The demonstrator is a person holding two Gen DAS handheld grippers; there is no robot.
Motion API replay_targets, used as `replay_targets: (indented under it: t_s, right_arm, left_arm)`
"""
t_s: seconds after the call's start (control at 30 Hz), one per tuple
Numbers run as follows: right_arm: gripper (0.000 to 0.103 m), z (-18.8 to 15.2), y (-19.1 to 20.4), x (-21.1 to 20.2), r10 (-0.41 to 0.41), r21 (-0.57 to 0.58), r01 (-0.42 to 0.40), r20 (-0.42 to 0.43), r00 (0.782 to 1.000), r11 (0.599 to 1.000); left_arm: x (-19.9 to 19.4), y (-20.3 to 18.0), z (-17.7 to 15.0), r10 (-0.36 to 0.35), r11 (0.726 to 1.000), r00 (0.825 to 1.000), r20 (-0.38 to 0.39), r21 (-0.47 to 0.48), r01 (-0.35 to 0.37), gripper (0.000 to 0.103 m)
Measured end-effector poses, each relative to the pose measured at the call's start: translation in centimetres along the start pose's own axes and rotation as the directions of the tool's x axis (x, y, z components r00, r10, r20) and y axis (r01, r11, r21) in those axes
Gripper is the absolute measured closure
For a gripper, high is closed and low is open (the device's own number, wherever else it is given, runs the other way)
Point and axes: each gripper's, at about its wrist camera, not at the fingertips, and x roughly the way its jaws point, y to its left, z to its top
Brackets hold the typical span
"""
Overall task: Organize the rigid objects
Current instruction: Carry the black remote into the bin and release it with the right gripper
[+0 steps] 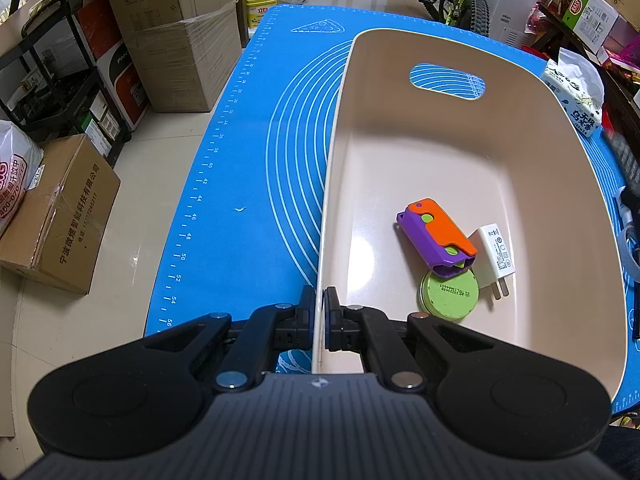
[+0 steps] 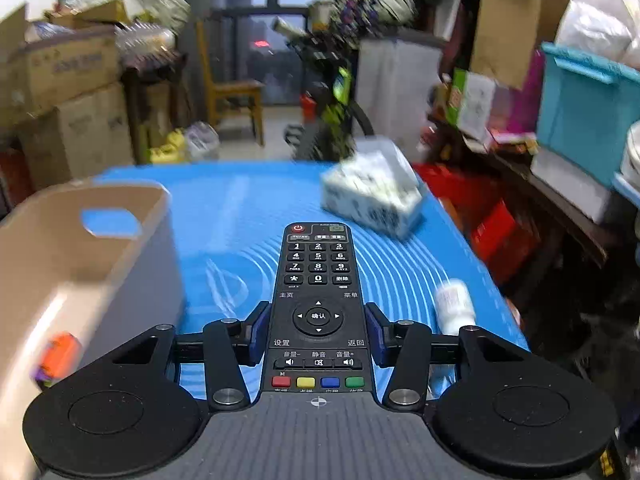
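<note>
The left gripper [image 1: 320, 312] is closed on the near left wall of the beige bin [image 1: 520, 148], one finger outside and one inside the rim. The bin stands on the blue mat [image 1: 240, 168], toward its right side. Inside, near the bin's near end, lie a purple and orange toy [image 1: 436, 236], a white charger [image 1: 494, 254] touching its right side, and a green round tin [image 1: 450, 294] partly under the toy.

The right gripper [image 2: 318, 330] is closed on a black remote [image 2: 318, 280], clamped by its long sides, buttons up, above the mat. A tissue pack [image 2: 374, 200] lies near the mat's far right corner, and a small white bottle [image 2: 454, 306] near its right edge.
</note>
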Motion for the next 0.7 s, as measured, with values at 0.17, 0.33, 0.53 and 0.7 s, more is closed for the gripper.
replay_targets:
  t_s: [0.17,0.33,0.53,0.7]
  right_arm:
    - [0.049,2.5,2.7,-2.5,0.095,-0.049,-0.092,0.053,0.994,0.995]
    - [0.049,3.8,6.2,-3.5,0.188,-0.101,-0.184,0.04,0.981,0.978]
    - [0.049,3.9,10.6,-2.8,0.251,-0.165,-0.252,-0.027,0.967,0.953]
    - [0.049,3.3,14.2,-1.5,0.261,-0.217,-0.283,-0.125,0.957,0.934]
  left_arm:
    - [0.0,0.0,0.0,0.0,1.0,1.0,0.0,0.0,0.0,0.097]
    - [0.0,0.0,0.0,-0.001,1.0,1.0,0.0,0.001,0.001,0.097]
    - [-0.1,0.1,0.1,-0.003,1.0,1.0,0.002,-0.002,0.003,0.097]
    - [-0.1,0.1,0.1,-0.002,1.0,1.0,0.002,-0.002,0.002,0.097]
